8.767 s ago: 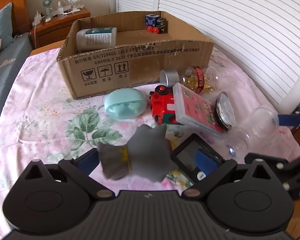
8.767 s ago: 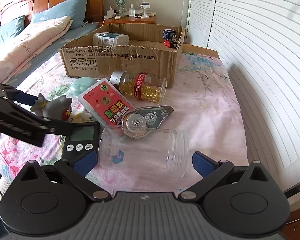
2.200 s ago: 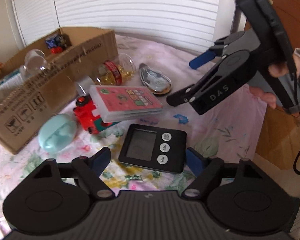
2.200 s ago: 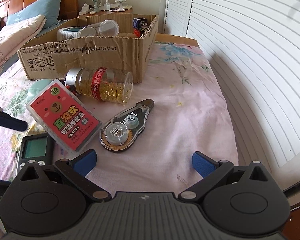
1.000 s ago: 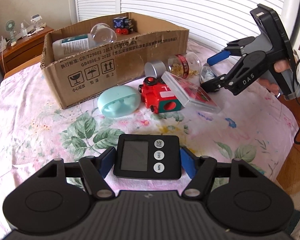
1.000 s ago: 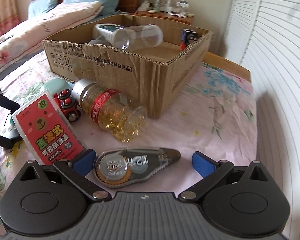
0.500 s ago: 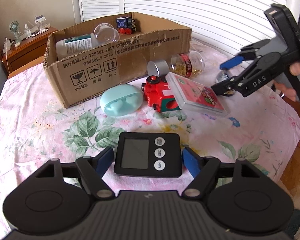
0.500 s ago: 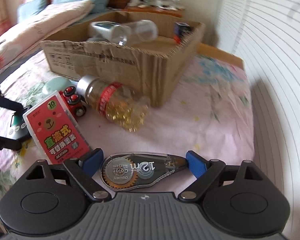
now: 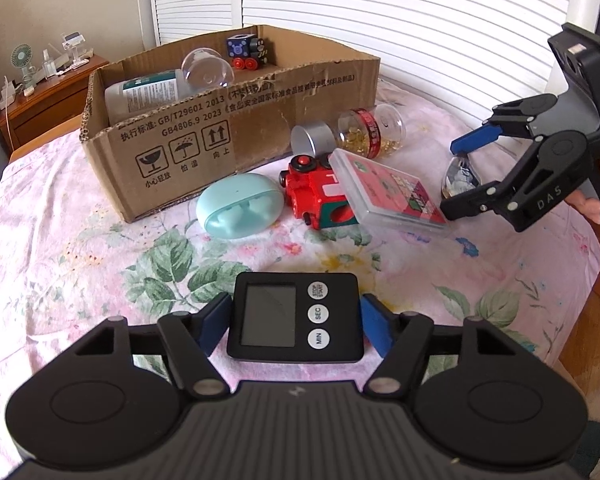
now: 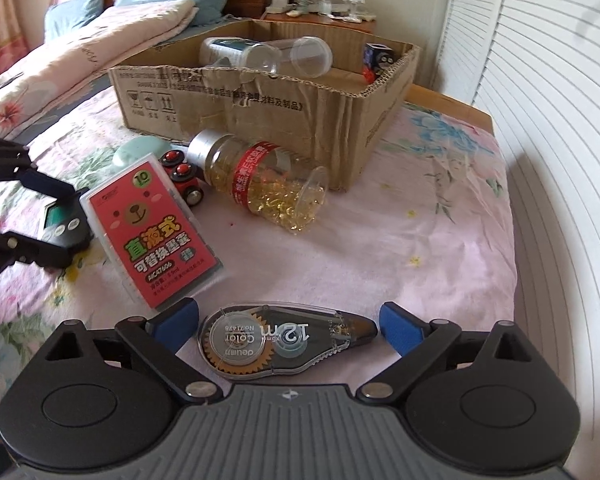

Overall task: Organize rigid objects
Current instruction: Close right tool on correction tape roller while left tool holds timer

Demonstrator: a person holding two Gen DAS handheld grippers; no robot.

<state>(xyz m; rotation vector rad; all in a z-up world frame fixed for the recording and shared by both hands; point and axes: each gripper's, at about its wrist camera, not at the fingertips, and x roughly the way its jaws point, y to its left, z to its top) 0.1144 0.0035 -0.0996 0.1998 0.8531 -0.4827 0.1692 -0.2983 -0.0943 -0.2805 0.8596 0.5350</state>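
Observation:
My left gripper (image 9: 295,326) is shut on a black digital timer (image 9: 294,318), its blue pads against both sides. My right gripper (image 10: 288,326) is closed in around a clear correction tape dispenser (image 10: 284,340); the right pad touches its tip, the left pad stands a little apart. The right gripper also shows in the left wrist view (image 9: 460,172), over the tape dispenser. A cardboard box (image 9: 236,128) at the back holds a white bottle (image 9: 140,92), a clear jar (image 9: 206,70) and a blue toy train block (image 9: 246,52).
On the floral sheet in front of the box lie a mint case (image 9: 240,210), a red toy train (image 9: 316,196), a red-labelled refill box (image 10: 154,226) and a capsule bottle (image 10: 260,180). A nightstand (image 9: 48,92) stands behind. Shutters line the right.
The left fingers have closed onto the timer. The right fingers have narrowed around the tape dispenser, and the right gripper has moved slightly.

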